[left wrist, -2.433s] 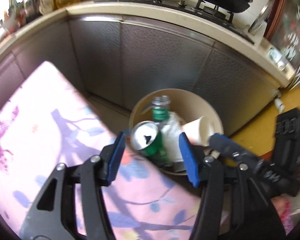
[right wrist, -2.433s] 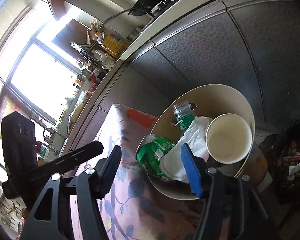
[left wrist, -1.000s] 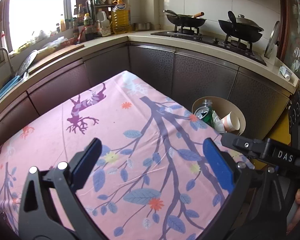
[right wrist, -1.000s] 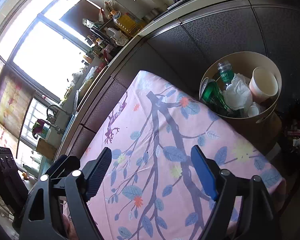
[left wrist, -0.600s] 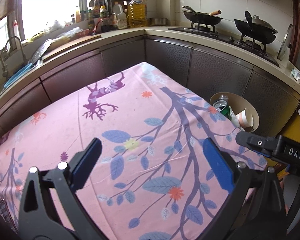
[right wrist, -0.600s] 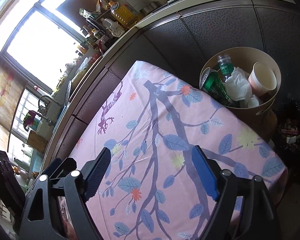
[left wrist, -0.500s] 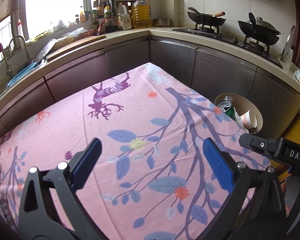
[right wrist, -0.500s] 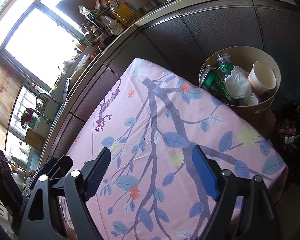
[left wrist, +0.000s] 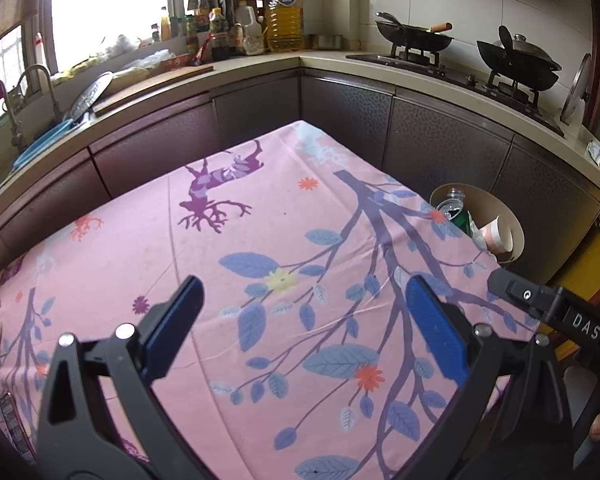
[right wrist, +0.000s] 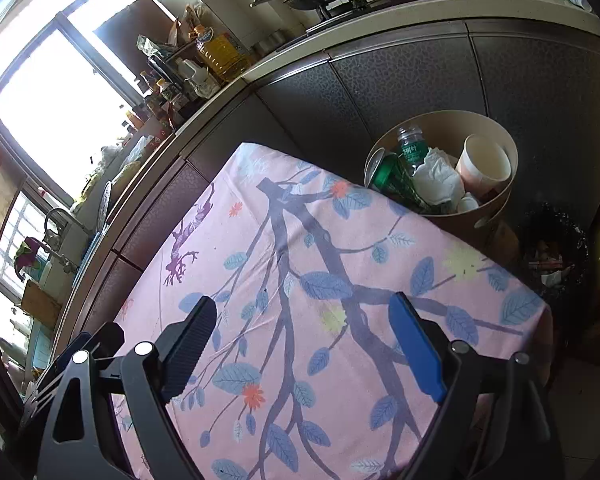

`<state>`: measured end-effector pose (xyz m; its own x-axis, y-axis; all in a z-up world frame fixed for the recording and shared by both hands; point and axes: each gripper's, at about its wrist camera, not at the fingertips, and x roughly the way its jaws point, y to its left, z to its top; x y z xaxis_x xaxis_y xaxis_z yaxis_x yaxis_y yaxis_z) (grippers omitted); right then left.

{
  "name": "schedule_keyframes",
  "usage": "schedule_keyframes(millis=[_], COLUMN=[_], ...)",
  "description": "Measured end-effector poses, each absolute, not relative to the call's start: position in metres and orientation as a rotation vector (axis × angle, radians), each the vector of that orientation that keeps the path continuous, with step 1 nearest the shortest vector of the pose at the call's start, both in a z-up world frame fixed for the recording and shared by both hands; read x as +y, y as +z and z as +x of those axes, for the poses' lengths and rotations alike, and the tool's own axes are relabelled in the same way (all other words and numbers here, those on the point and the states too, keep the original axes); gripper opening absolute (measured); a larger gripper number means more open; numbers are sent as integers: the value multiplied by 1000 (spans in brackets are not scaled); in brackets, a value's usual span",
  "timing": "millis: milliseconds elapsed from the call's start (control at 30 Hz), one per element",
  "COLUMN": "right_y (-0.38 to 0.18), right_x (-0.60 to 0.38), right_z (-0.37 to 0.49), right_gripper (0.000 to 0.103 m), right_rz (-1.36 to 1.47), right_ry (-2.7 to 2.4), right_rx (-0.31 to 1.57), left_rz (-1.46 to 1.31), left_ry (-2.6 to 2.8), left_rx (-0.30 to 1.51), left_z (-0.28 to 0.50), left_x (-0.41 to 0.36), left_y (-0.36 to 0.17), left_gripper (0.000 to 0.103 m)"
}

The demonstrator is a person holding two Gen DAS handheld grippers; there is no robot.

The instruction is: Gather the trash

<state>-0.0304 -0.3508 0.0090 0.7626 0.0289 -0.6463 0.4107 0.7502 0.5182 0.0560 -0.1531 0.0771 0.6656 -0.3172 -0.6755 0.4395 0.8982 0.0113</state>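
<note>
Left wrist view: looked down over the pink floral tablecloth [left wrist: 260,248]. Left gripper [left wrist: 304,320] hung above that cloth, jaws spread wide, nothing between the blue pads, nothing held. Beyond the cloth's far right corner, down at floor level, stood the round tan trash bin [left wrist: 514,228], tight against the dark cabinet fronts [left wrist: 440,140]. Inside the bin: a green can [left wrist: 454,214], a clear bottle [left wrist: 456,194] poking up behind it, a paper cup [left wrist: 500,234] lying tilted. Past the cloth's far edge ran the countertop [left wrist: 260,68], with two woks [left wrist: 416,38] on the stove to the right. Off the cloth's right edge, part of the right gripper's black body [left wrist: 556,312], lettered DAS.

Right wrist view: same cloth [right wrist: 300,280] underneath. Right gripper [right wrist: 300,328] hovered over it, jaws opening, already wide apart, empty between the pads, gripping nothing. Past the cloth's far right corner sat the bin [right wrist: 496,128], the collected trash plain to see: green can [right wrist: 392,178] leaning at the bin's left side, bottle [right wrist: 410,148] upright just behind it, crumpled white tissue [right wrist: 436,178] in the middle, paper cup [right wrist: 486,164] on the right with its mouth facing up. Off the cloth's near left edge, part of the left gripper [right wrist: 80,348], state not readable from here.
</note>
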Motion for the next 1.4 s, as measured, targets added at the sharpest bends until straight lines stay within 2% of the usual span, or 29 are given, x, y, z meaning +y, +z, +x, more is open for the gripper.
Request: schedule_keyframes(millis=[267,1400], right_y=[3,9], right_x=[-346,-336], right_z=[-30,-37], right_gripper=[84,85], right_rz=[721,693], right_ry=[-217,-208], right_rx=[720,681], left_rz=[168,182], left_ry=[-384,-385], left_rx=[742,748], left_z=[60,47], left_x=[-142,-134], left_y=[70,59], left_gripper=[97,97])
